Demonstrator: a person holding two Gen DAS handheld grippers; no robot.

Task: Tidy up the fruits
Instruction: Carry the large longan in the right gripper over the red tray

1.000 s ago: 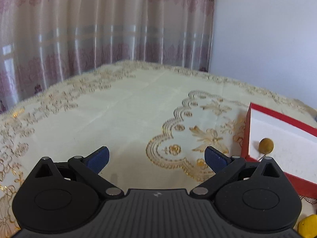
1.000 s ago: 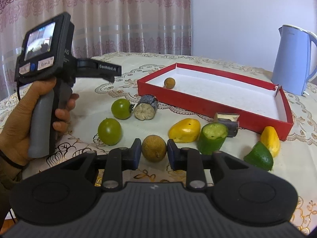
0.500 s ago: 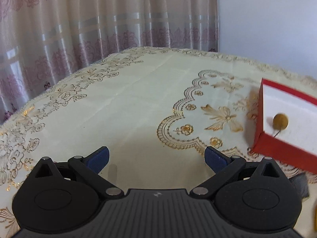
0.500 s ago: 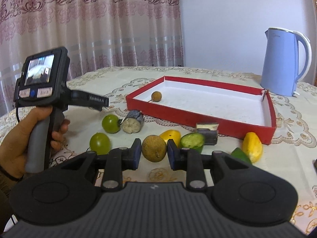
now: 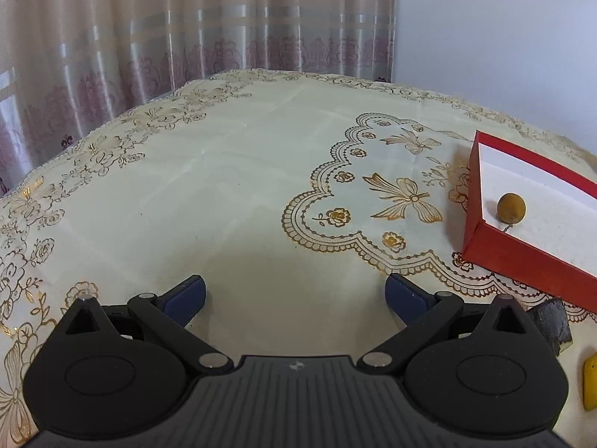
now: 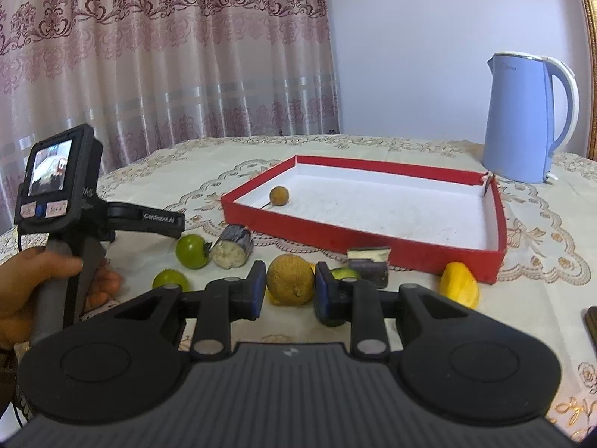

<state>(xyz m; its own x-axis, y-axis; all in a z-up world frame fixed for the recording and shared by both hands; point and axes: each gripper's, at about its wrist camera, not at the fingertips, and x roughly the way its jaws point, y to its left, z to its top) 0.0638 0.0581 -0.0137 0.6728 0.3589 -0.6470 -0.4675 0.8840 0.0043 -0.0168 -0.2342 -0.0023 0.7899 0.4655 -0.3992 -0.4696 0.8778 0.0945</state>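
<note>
- Left wrist view: the left gripper point(image 5: 294, 293) fills the bottom of the frame, jaws spread wide with nothing between them, only bare embroidered tablecloth point(image 5: 224, 171) on the bench. Judged idle, parked clear of the fruit so it does not obstruct the other hand.
- Same view, right edge: a corner of the red tray point(image 5: 522, 261) with one small brown round fruit point(image 5: 511, 207) lying inside near that corner; judged the drop-off place. A dark cut piece point(image 5: 552, 323) and a yellow scrap point(image 5: 590, 384) sit at lower right, outside the tray.
- Right wrist view: the right gripper point(image 6: 290, 285), centre bottom, has its jaws clamped on a brown lemon-shaped fruit point(image 6: 290, 280), pads on its two sides. It appears lifted off the bench, judged in transit to the tray point(image 6: 335, 235) at centre frame.
- Same view: unsorted items line the tray's near wall: two green tomatoes point(image 6: 192, 251), a cut eggplant piece point(image 6: 233, 248), a yellow fruit point(image 6: 459, 283). Blue kettle point(image 6: 522, 119) upper right, beyond the tray.
- Left of frame: a hand point(image 6: 33, 287) holds the left gripper's handle.
</note>
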